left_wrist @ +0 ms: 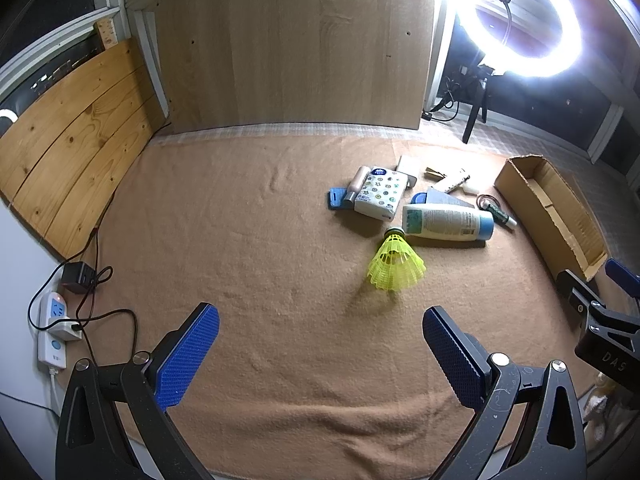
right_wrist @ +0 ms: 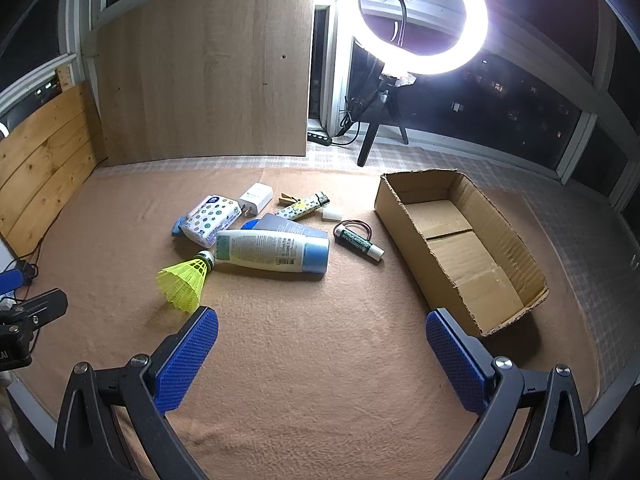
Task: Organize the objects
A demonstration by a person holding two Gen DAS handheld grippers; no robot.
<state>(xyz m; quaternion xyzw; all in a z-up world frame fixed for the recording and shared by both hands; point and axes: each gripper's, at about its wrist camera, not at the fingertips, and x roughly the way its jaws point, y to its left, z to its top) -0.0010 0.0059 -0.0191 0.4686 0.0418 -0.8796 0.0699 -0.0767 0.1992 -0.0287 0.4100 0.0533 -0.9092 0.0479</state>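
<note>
Shuttlecock (right_wrist: 185, 281) lies nearest; both grippers, left (left_wrist: 320, 354) and right (right_wrist: 322, 354), hover spread and empty. Pinch its skirt gently, then carry it right to the box (right_wrist: 460, 240).

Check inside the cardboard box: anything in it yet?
The cardboard box holds no objects; only its folded bottom flaps show. The near wall hides a thin strip of floor along that side. All items lie outside on the blanket.

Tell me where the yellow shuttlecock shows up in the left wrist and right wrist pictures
Left wrist: the yellow shuttlecock lies right of centre, skirt toward the camera.
Right wrist: the shuttlecock lies left of centre, just beyond the left finger of the right gripper.
Shared landmark: the white lotion bottle, which its cork end touches in both views.
</note>
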